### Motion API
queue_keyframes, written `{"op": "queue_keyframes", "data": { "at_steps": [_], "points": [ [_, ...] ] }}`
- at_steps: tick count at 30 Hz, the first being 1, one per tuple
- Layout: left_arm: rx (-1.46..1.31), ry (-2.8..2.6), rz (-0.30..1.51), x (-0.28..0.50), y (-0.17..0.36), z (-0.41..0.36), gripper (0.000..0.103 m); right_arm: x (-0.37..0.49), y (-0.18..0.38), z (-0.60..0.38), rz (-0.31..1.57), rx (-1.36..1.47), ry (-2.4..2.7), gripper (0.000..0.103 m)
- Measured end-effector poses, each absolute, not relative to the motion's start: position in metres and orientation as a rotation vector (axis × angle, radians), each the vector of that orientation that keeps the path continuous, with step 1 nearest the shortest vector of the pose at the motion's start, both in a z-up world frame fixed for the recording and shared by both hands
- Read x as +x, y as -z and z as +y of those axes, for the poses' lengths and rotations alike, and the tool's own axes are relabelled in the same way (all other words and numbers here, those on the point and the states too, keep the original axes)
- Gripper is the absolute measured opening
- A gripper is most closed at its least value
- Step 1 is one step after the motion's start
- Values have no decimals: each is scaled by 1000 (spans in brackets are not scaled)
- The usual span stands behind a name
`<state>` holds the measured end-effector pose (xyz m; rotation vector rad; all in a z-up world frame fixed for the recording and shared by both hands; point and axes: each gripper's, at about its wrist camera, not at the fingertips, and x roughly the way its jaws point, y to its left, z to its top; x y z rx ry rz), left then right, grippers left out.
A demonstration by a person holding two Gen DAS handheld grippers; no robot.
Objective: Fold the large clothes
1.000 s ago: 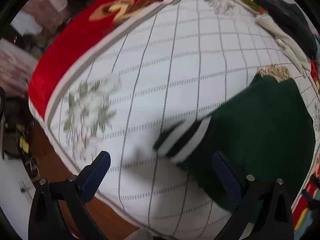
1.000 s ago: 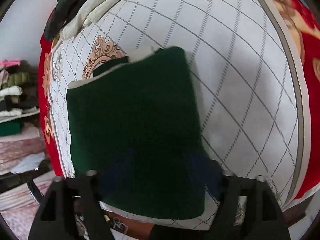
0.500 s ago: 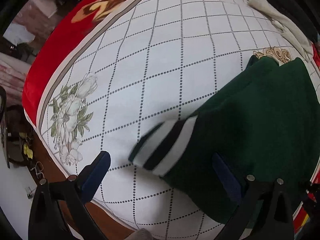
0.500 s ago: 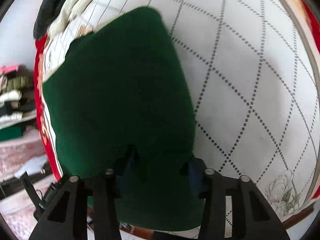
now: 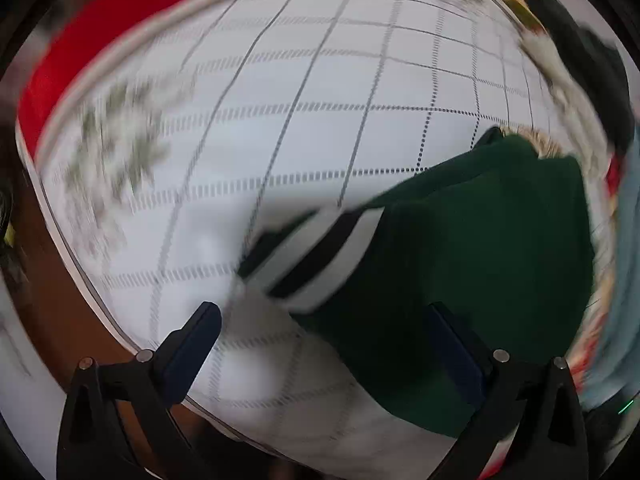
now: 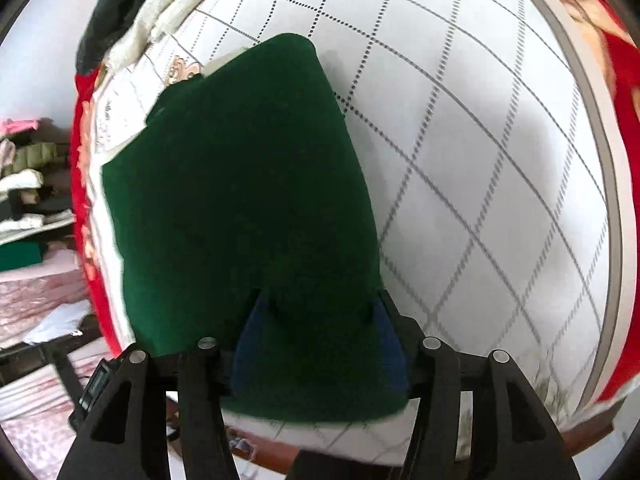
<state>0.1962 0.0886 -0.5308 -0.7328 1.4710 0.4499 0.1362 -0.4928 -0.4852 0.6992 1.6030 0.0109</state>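
Observation:
A dark green garment (image 5: 488,256) lies folded on the white quilted bedspread (image 5: 320,120). Its black-and-white striped cuff (image 5: 320,256) sticks out to the left. My left gripper (image 5: 324,340) hovers open just above the cuff and the garment's near edge, with nothing pinched. In the right wrist view the green garment (image 6: 248,184) fills the middle. My right gripper (image 6: 320,320) sits at its near edge with a bulge of green cloth between the blue pads (image 6: 250,340). Its jaws are opening and the cloth is no longer squeezed tight.
A pile of black and cream clothes (image 6: 132,16) lies at the far end of the bed. A red patterned blanket (image 5: 80,64) borders the bedspread (image 6: 500,160). Stacked folded clothes (image 6: 24,184) sit on shelves at the left. Brown floor (image 5: 68,304) shows past the bed's edge.
The right jaws narrowed on the garment's near edge half a second ago and now stand wider again. The left view has swung and blurred, and its gripper has sunk slightly toward the striped cuff.

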Motion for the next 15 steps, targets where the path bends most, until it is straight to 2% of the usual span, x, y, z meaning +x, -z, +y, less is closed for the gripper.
{"op": "queue_keyframes", "data": {
  "at_steps": [1,5,6,7,9,11,12,13,15],
  "points": [
    [-810,-437,1463,192,536,92,103,124,483,-496,1593,758,6,73],
    [-982,-406,1446,193,557,97,101,83,500,-495,1615,1045,22,73],
    [-981,-403,1449,197,560,96,96,75,506,-493,1614,1099,34,73],
    [-972,-394,1455,202,563,94,85,69,515,-492,1623,1151,46,74],
    [-936,-391,1466,211,562,91,80,56,531,-485,1678,1255,92,74],
    [-900,-388,1459,217,559,88,71,46,540,-479,1652,1372,93,74],
    [-881,-388,1453,218,557,87,63,43,544,-476,1636,1407,93,74],
    [-865,-385,1446,219,554,87,54,42,546,-475,1579,1448,93,65],
    [-848,-377,1432,218,552,87,41,44,545,-477,1516,1426,125,31]
  ]
}}
